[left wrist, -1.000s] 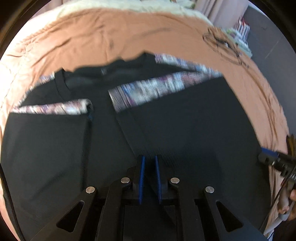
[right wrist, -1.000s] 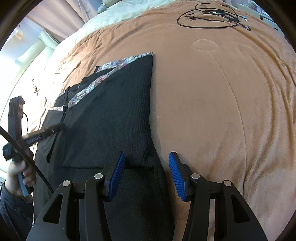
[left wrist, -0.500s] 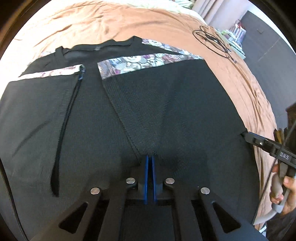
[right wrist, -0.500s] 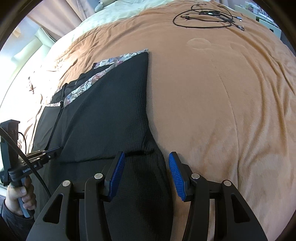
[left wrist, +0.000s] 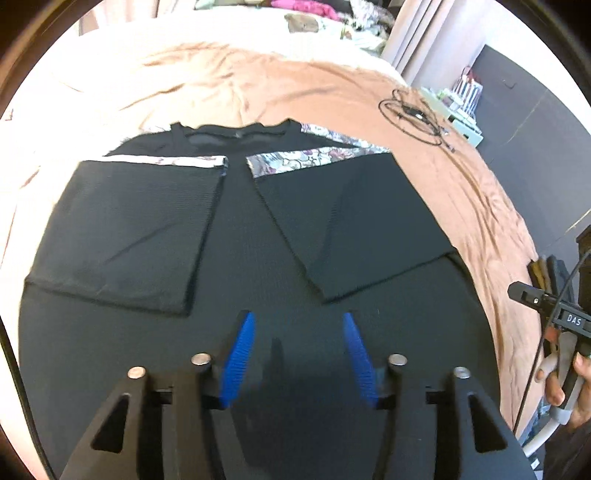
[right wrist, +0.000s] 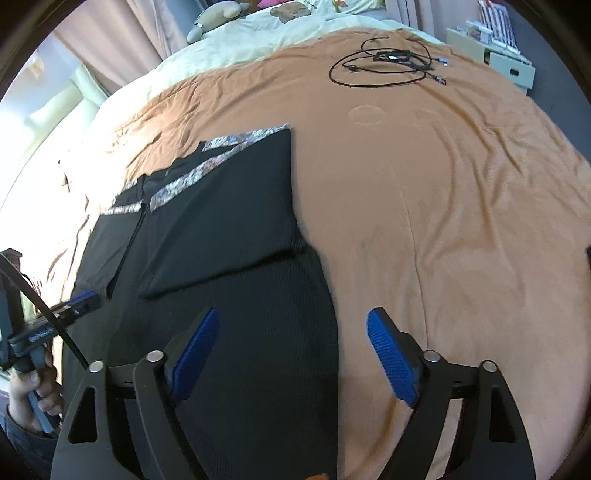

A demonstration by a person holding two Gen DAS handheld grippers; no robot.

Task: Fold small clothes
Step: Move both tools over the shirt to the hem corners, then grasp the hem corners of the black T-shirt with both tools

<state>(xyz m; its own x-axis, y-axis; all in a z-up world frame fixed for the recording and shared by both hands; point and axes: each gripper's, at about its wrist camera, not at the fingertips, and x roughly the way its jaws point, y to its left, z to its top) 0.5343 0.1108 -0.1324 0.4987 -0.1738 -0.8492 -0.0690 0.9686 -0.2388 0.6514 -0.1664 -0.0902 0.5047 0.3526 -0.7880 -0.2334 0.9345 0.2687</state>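
A black top [left wrist: 243, 236] with floral shoulder bands lies flat on the brown bedspread [left wrist: 461, 177], both sleeves folded in over its body. My left gripper [left wrist: 297, 325] hovers over the lower middle of the top, its jaws opening, with nothing pinched between the blue pads. My right gripper [right wrist: 291, 319] hangs above the top's right edge [right wrist: 325, 295], jaws opening wide, also holding nothing. In the right wrist view the left gripper [right wrist: 79, 301] shows at the left edge, and the black top [right wrist: 229, 229] runs away from me.
A coil of black cables [right wrist: 388, 61] lies on the bedspread [right wrist: 461, 221] at the far right. Pillows and a soft toy [right wrist: 218, 18] sit at the bed's head. A white shelf unit [right wrist: 502, 55] stands beyond the bed's far corner.
Both grippers have let go of the cloth, opened and pulled back and up. The right sleeve now lies folded over the body.
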